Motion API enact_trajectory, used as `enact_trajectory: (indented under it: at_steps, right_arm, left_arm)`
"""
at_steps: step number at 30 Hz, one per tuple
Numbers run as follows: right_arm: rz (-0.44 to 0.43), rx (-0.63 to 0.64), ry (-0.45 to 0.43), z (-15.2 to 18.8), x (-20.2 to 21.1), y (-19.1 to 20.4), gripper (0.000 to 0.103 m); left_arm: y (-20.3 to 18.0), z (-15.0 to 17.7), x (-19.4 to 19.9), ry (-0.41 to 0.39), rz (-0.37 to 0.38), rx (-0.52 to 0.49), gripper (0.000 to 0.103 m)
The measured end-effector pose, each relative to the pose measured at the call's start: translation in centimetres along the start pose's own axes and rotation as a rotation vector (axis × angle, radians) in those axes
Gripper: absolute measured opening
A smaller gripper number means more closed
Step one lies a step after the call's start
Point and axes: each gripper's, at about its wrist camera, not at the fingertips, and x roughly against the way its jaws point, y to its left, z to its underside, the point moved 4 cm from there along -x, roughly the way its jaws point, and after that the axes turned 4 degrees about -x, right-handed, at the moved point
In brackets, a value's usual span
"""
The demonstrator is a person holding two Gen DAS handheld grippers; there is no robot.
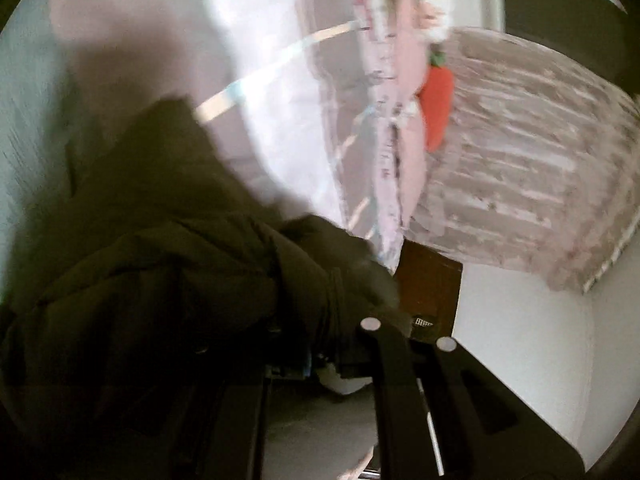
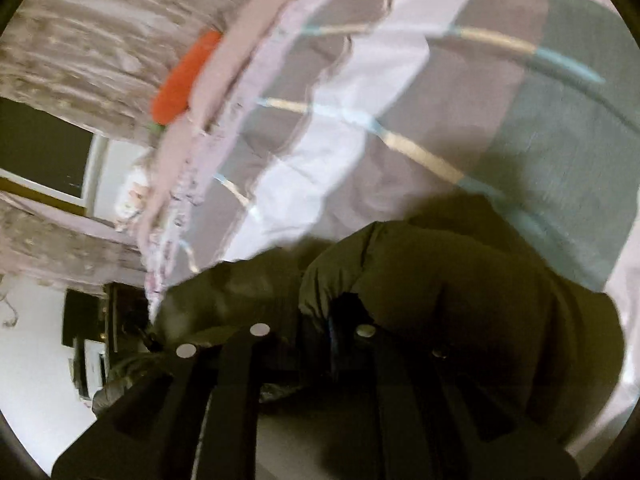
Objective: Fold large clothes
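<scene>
**Left wrist view: both grippers pinch a dark olive jacket above a patchwork bed**

Left wrist view, nearest first: the left gripper shows its two black fingers close together at the bottom right, their pale round tips almost side by side. Dark olive padded jacket fabric is bunched at those tips, so the jaws look pressed together on a fold of it. The jacket fills the lower left of the frame, thick and creased, hanging over the gripper body. Just beyond the tips stands a dark brown piece of furniture, next to a white wall. Farther off lies the bed cover, a patchwork of white, mauve and grey panels crossed by thin cream and blue stripes. An orange carrot-shaped toy sits at its edge beside a pink frilled pillow, with a brownish patterned curtain behind. The whole frame is blurred.

Right wrist view: the right gripper has its black fingers low in the frame with the jacket puffed up over and between them; its jaws are closed down on the cloth. Past the jacket spreads the same striped bed cover, then the carrot toy and the curtain at the far upper left.
</scene>
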Motion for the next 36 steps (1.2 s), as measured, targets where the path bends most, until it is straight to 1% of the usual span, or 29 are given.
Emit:
enact_trajectory:
  at_steps: [2,3,4,6,7,8,9,10,11,12,14,15,16,17,18,20,21,22,23,24,25,26,27,28,30,31,33,35,36]
  right_arm:
    - [-0.067,-0.043,0.028,-0.9,0.6,-0.1,0.014]
    - [-0.107,-0.066,0.029,-1.7,1.5,-0.2,0.016]
    - [-0.120,-0.072,0.015,-2.4,2.4,-0.2,0.016]
    - [-0.138,-0.061,-0.051,-3.8,5.1,-0.1,0.016]
    - [-0.114,-0.034,-0.126,-4.7,7.2,0.0,0.018]
    - [-0.036,-0.003,-0.224,-5.3,9.2,-0.2,0.028]
    - [0.063,0.048,-0.358,-5.9,12.1,-0.3,0.037]
    - [0.084,0.067,-0.408,-6.1,13.6,-0.3,0.041]
    - [0.072,0.092,-0.431,-5.7,15.2,0.0,0.047]
    - [0.055,0.141,-0.403,-4.8,15.8,0.8,0.054]
    - [0.065,0.294,-0.296,-2.1,15.2,3.2,0.058]
    - [0.079,0.425,-0.231,0.7,14.3,5.2,0.058]
    - [0.090,0.498,-0.203,2.5,13.6,6.3,0.058]
    - [0.097,0.576,-0.167,4.7,12.6,7.8,0.058]
    - [0.084,0.651,-0.114,7.3,11.0,9.5,0.058]
    - [0.050,0.724,-0.024,10.9,8.1,11.9,0.058]
    - [0.049,0.763,0.020,12.8,6.0,13.1,0.058]
    - [0.066,0.797,0.036,13.9,4.6,13.8,0.058]
    - [0.108,0.842,0.033,15.1,2.8,14.7,0.058]
    - [0.160,0.878,0.011,15.8,1.1,15.3,0.063]
    - [0.214,0.893,-0.018,15.9,-0.7,16.0,0.064]
    - [0.232,0.878,-0.025,15.7,-1.9,16.3,0.068]
    - [0.247,0.832,-0.029,14.7,-3.3,16.4,0.071]
    - [0.254,0.797,-0.031,14.0,-3.9,16.5,0.073]
    - [0.270,0.698,-0.034,11.5,-5.2,16.3,0.075]
    - [0.273,0.660,-0.032,10.8,-5.3,16.1,0.075]
    - [0.266,0.595,-0.013,9.5,-5.8,15.6,0.075]
    - [0.265,0.589,-0.016,8.7,-5.4,15.0,0.075]
    - [0.290,0.615,-0.043,8.3,-5.0,14.6,0.075]
  left_arm:
    - [1.2,-0.6,-0.2,0.012,0.030,0.057,0.007]
    - [1.1,-0.8,0.1,0.013,0.036,0.061,0.007]
    - [1.0,-1.0,0.5,0.011,0.041,0.057,0.008]
    - [0.1,-1.4,1.1,-0.006,0.050,0.044,0.008]
    - [-0.1,-1.5,1.5,-0.016,0.053,0.040,0.009]
    - [-0.1,-1.5,1.9,-0.028,0.046,0.040,0.009]
    - [0.0,-1.6,2.2,-0.040,0.040,0.039,0.010]
    - [0.0,-1.8,2.4,-0.044,0.042,0.038,0.010]
    - [0.0,-1.8,2.4,-0.043,0.047,0.036,0.011]
    - [0.0,-1.7,2.5,-0.038,0.046,0.030,0.012]
    - [-0.6,-1.7,2.6,-0.029,0.042,0.009,0.015]
    - [-0.7,-1.6,2.9,-0.025,0.051,0.014,0.022]
    - [-0.9,-1.7,3.2,-0.028,0.066,0.024,0.030]
    - [-1.4,-1.9,4.1,-0.051,0.090,0.032,0.032]
    - [-1.9,-2.3,5.1,-0.089,0.096,0.017,0.033]
    - [-3.8,-3.0,9.1,-0.248,0.091,-0.070,0.033]
    - [-4.7,-3.0,10.9,-0.325,0.071,-0.117,0.040]
    - [-6.1,-2.9,12.9,-0.388,0.039,-0.174,0.048]
    - [-6.9,-2.7,13.4,-0.389,0.039,-0.199,0.049]
    - [-8.1,-2.3,13.4,-0.348,0.040,-0.235,0.049]
    - [-9.4,-1.5,12.3,-0.259,0.020,-0.278,0.049]
    - [-10.0,-0.8,11.1,-0.192,-0.002,-0.312,0.049]
    - [-10.8,0.6,8.6,-0.070,-0.046,-0.374,0.049]
    - [-11.1,1.8,6.5,0.017,-0.086,-0.410,0.049]
    - [-10.4,3.7,2.8,0.135,-0.174,-0.456,0.049]
    - [-9.7,4.2,1.1,0.156,-0.225,-0.474,0.049]
    - [-7.8,3.9,-0.8,0.133,-0.293,-0.461,0.049]
    - [-5.1,1.8,-1.1,0.037,-0.322,-0.380,0.036]
    - [-3.6,0.3,-0.4,-0.033,-0.330,-0.325,0.019]
